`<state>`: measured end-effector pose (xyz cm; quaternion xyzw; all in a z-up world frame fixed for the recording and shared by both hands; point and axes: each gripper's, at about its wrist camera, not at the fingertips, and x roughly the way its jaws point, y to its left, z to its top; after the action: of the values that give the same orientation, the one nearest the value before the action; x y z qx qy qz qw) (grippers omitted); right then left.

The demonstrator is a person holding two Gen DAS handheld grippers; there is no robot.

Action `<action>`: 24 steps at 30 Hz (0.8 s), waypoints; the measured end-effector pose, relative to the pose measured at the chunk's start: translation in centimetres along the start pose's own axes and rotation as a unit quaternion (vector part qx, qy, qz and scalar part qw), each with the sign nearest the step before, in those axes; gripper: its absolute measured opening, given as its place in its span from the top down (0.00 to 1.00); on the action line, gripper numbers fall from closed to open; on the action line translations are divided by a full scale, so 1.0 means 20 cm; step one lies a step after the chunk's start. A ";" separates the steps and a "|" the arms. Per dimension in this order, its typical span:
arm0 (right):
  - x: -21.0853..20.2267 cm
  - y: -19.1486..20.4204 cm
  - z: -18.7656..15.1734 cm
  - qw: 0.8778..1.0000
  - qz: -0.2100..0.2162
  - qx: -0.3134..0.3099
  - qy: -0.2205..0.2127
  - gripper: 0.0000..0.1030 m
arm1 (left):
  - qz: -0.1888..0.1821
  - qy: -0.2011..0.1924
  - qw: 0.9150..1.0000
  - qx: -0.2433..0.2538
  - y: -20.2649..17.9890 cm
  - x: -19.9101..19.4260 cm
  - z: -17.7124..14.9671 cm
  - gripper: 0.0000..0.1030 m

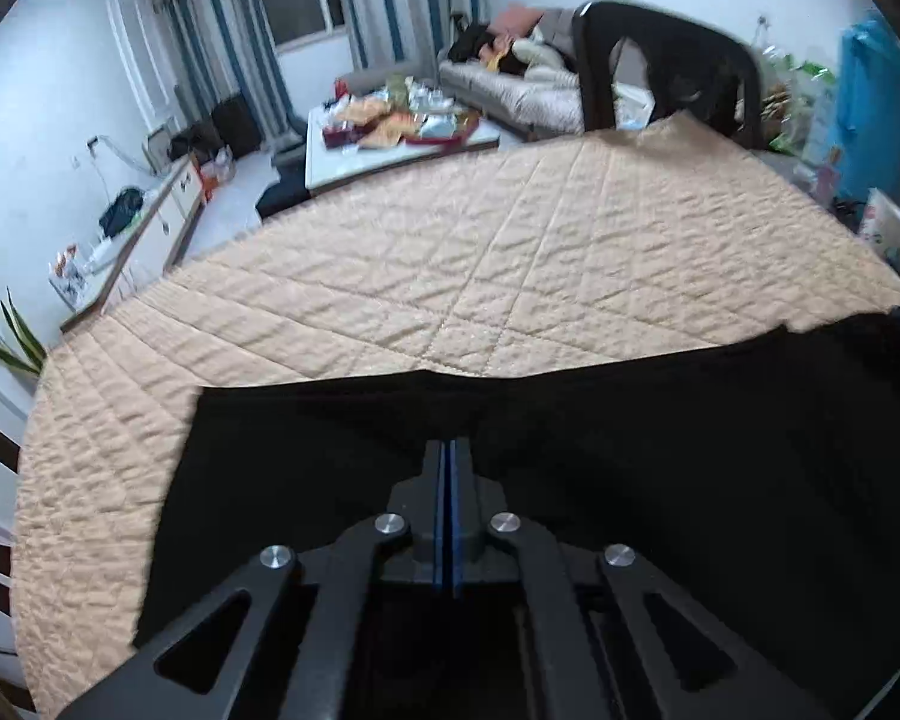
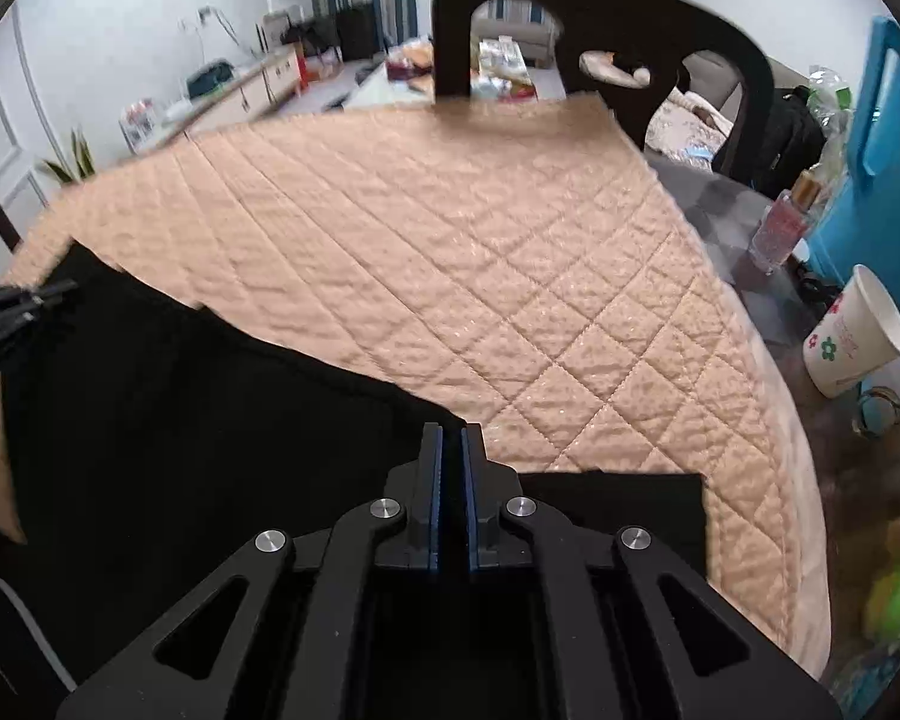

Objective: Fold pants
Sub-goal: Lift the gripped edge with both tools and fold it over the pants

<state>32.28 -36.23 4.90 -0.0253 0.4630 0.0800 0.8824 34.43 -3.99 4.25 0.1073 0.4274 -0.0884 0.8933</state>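
Pants (image 1: 570, 480) are honestly the hardest thing to read here: plain black fabric with almost no visible folds, spread across the lower part of both wrist views on the quilted beige cover (image 1: 450, 252) of the worktop. Their near part is cut off by the bottom of the frame and blocked by the gripper bodies, so which end is waistband and which is leg I can't tell.

The left gripper (image 1: 448, 450) has its blue-padded fingers pressed together right at the far edge of the pants, and the black cloth seems pinched between them, though black on black makes that tough to confirm. The right gripper (image 2: 452, 438) is closed down too, with only a thin dark slot between its pads, sitting at the pants' edge in lower centre; it looks clamped on the fabric there. In the right wrist view the left gripper's tip pokes in at the far left edge, blurred.

Containers: a paper cup (image 2: 852, 336) with a flower print stands at the right edge, mouth tipped toward the camera, inside not readable. A clear bottle (image 2: 780, 228) with a gold cap stands above it. A dark chair (image 2: 600, 42) back rises at the top, partly blurred.
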 end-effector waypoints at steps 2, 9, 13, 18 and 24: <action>-0.16 0.01 -0.02 0.999 0.018 0.008 -0.031 0.96 | -0.010 -0.022 1.000 -0.004 0.01 -0.15 -0.04 0.98; -0.69 0.12 -0.24 0.991 0.059 0.020 -0.121 0.96 | -0.054 -0.099 0.993 -0.028 0.04 -0.71 -0.22 0.98; -0.83 0.15 -0.41 0.990 0.064 0.026 -0.123 0.95 | -0.077 -0.112 0.990 -0.047 0.04 -0.93 -0.43 0.98; -0.86 0.14 -0.70 0.992 0.074 0.053 -0.084 0.95 | -0.095 -0.078 0.990 -0.063 0.02 -0.97 -0.75 0.98; -0.71 0.08 -1.08 0.990 0.091 0.107 -0.010 0.95 | -0.117 -0.034 0.986 -0.110 0.02 -0.92 -1.11 0.98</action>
<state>6.58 -38.84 4.37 0.1126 0.4600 0.1102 0.8738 6.71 3.51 5.08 -0.0454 0.4134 -0.1488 0.8972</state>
